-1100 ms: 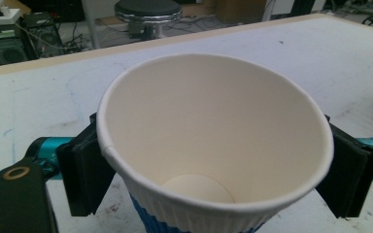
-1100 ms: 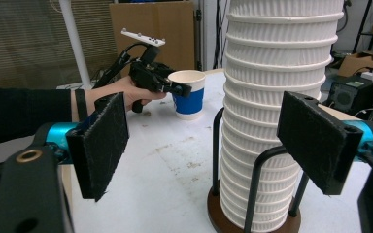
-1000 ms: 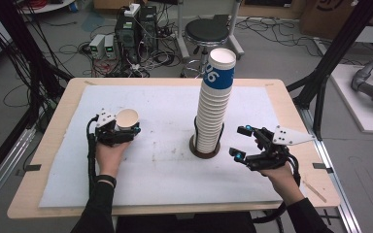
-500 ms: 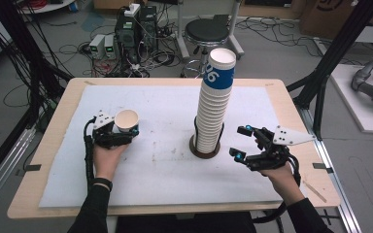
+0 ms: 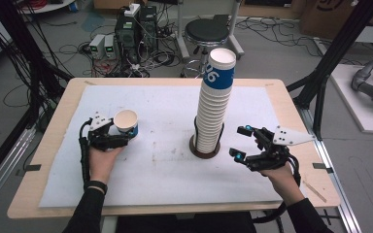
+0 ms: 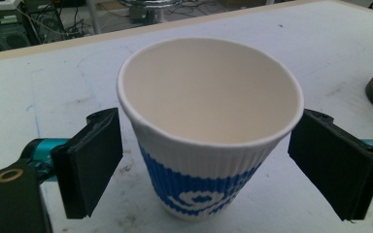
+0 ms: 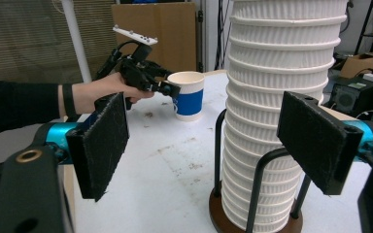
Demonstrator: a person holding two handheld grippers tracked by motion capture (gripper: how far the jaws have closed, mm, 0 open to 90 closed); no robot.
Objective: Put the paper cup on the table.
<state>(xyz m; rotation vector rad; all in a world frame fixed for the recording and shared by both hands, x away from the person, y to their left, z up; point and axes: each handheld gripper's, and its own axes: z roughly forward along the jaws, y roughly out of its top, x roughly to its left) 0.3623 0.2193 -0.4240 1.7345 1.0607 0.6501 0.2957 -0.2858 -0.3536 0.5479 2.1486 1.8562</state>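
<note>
While the right hand-held gripper [image 5: 242,142] is hovering wide open and empty just beside the cup stack [image 5: 212,107], the left hand-held gripper [image 6: 204,162] is flanking the paper cup [image 6: 206,126], standing upright on the tabletop [image 5: 170,109], pads slightly apart.

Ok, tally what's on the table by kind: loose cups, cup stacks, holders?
Loose paper cup: 1
Stack of cups: 1
Wire holder with round base: 1
Total: 3
</note>
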